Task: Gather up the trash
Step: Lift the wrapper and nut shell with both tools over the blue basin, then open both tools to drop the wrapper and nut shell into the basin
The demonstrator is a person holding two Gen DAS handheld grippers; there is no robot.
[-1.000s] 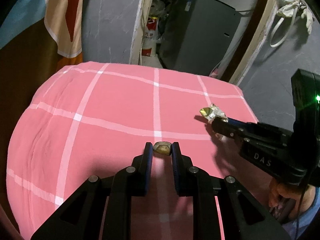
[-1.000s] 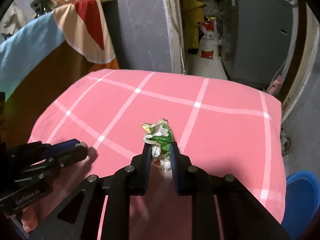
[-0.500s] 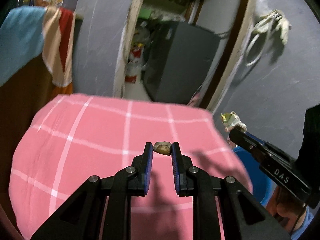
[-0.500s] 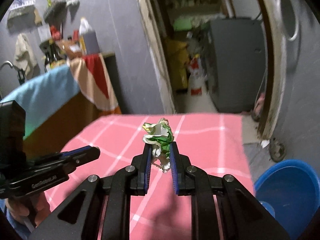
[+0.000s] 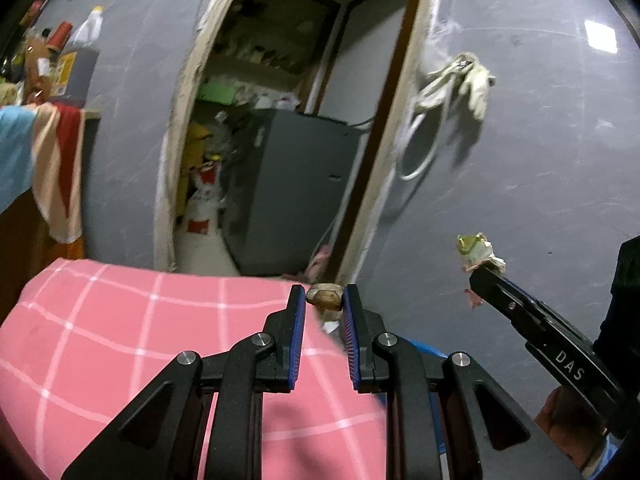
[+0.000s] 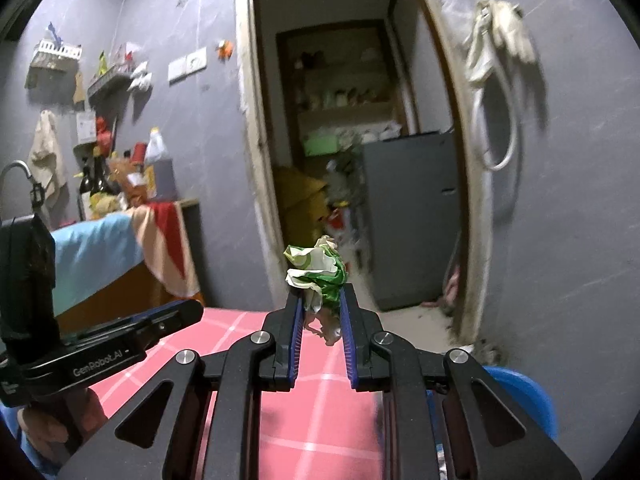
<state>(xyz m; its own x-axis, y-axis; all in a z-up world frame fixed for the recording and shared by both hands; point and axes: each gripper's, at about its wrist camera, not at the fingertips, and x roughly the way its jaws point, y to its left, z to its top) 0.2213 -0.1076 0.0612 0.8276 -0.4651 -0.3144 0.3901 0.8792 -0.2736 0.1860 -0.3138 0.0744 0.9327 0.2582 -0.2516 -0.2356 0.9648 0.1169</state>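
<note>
My left gripper [image 5: 324,300] is shut on a small brown scrap of trash [image 5: 325,295], pinched at the fingertips and held in the air past the far right corner of the pink checked bed [image 5: 120,340]. A crumpled white and green wrapper [image 6: 318,276] sits between the pads of my right gripper [image 6: 320,304], which is shut on it. In the left wrist view that wrapper [image 5: 478,252] shows at the tip of the right gripper [image 5: 486,274], off to the right. The left gripper [image 6: 176,316] shows at the left of the right wrist view.
A blue bin [image 6: 520,396] stands on the floor at the lower right, beside the bed [image 6: 320,400]; its rim [image 5: 424,346] peeks out behind my left fingers. Ahead is an open doorway with a grey fridge [image 6: 412,216]. A cloth-draped counter [image 6: 120,256] stands at the left.
Both grippers rose off the bed and swung right with their trash still held. The view went from the bedspread to the doorway and wall, and the blue bin came into sight.
</note>
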